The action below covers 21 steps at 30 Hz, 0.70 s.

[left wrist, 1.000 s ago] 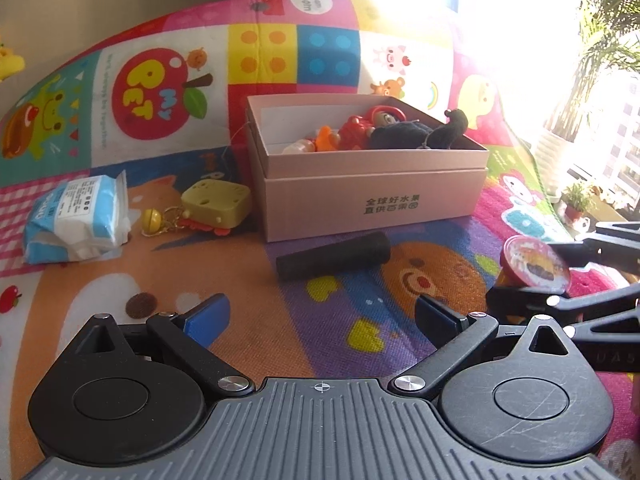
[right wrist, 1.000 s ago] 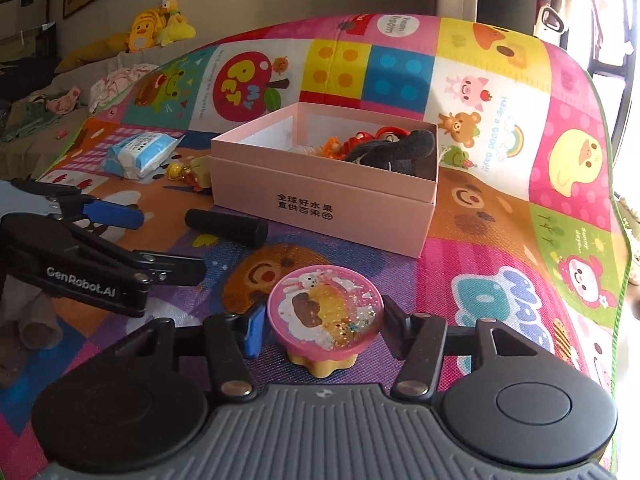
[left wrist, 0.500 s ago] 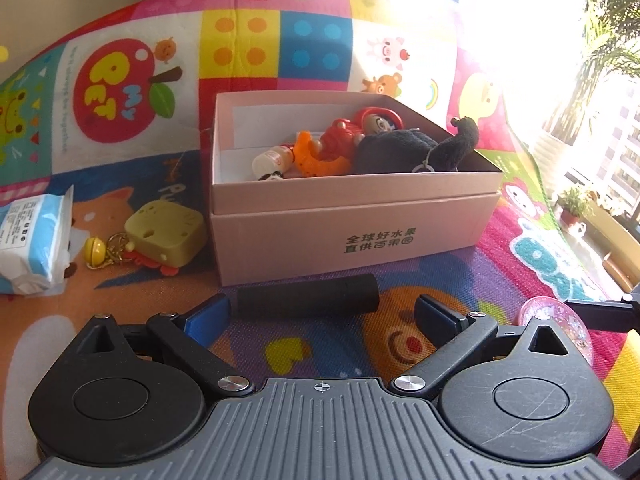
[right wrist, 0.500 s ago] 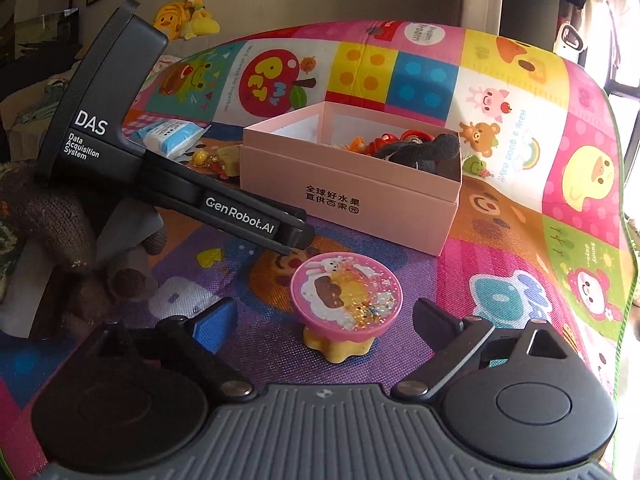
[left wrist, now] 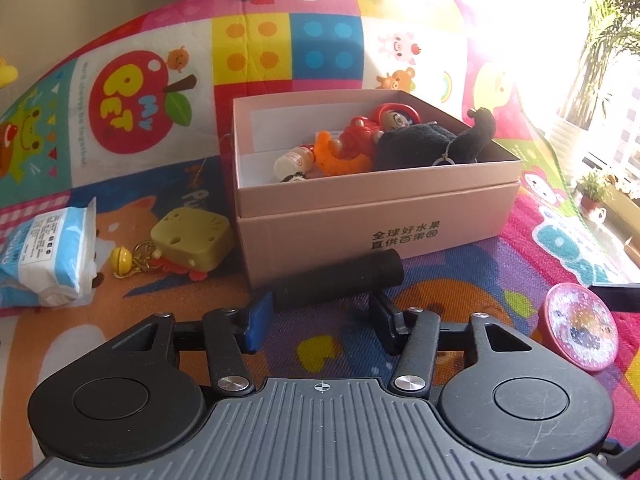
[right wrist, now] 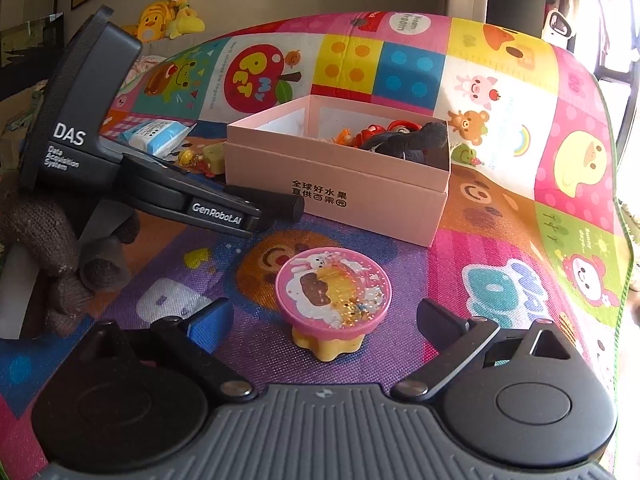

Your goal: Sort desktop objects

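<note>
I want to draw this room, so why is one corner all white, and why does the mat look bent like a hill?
Left wrist view: sunlight from the window glares at the top right and washes out the play mat there. Right wrist view: gentler light, only the right edge blown out; colours and the pink box stay clear. Both views: the fisheye lens curves the flat mat into a dome.

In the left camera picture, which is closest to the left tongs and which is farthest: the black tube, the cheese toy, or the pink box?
1. Black tube: right at the closing left tongs, between the tips.
2. Pink box: just behind the tube.
3. Cheese toy: off to the left, beside the box. It is close to call against the box.
</note>
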### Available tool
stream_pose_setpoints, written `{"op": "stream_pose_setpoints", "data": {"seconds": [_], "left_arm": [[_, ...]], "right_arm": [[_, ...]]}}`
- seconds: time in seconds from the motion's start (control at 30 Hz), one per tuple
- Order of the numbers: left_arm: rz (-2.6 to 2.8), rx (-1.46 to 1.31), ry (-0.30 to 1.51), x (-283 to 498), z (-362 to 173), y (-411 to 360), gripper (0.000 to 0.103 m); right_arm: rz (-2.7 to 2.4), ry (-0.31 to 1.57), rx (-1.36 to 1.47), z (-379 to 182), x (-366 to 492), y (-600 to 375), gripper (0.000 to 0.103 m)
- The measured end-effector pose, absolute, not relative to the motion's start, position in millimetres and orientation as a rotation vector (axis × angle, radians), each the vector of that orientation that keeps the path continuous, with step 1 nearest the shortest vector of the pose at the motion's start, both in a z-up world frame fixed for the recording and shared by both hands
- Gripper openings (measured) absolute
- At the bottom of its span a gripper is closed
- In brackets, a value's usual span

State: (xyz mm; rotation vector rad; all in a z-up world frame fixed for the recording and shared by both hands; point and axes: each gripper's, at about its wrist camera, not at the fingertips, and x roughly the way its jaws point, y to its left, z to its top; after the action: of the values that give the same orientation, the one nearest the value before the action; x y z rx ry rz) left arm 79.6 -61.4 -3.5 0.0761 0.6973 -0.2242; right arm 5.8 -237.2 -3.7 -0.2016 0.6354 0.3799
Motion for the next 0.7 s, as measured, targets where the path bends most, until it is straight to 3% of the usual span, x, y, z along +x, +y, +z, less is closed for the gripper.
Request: {"op": "stream_pose_setpoints", "data": {"seconds": [0.1,0.17,0.23,0.4,0.5,0.57,0.7], "left_arm": [[-0.226,0.072,0.707,70,-1,-56,0.064],[-0.246,0.033,0.706,69,0,-55,0.088],[-0.243,0.011,0.696,73,1,-59,0.094],[-0.189,-0.001,0.706,96,-3,-74,0.094],[-0.175,-0.014,0.718,105,-4,-77,0.091],[-0.175,0.012,0.708,103,-5,-77,0.081],[-0.176,0.024,0.706,92,-4,-66,0.081]], "right_arm": [[0.381,0.645,-0.207,-5,8,-235,0.098],[0.376,0.654,-0.213,-5,9,-234,0.099],[0.367,0.657,-0.220,-6,9,-232,0.099],[0.361,0.651,-0.221,-7,7,-232,0.100],[0.359,0.647,-0.216,-6,7,-233,0.100],[0.360,0.644,-0.212,-6,7,-234,0.100],[0.355,0.614,-0.194,-4,3,-237,0.100]]}}
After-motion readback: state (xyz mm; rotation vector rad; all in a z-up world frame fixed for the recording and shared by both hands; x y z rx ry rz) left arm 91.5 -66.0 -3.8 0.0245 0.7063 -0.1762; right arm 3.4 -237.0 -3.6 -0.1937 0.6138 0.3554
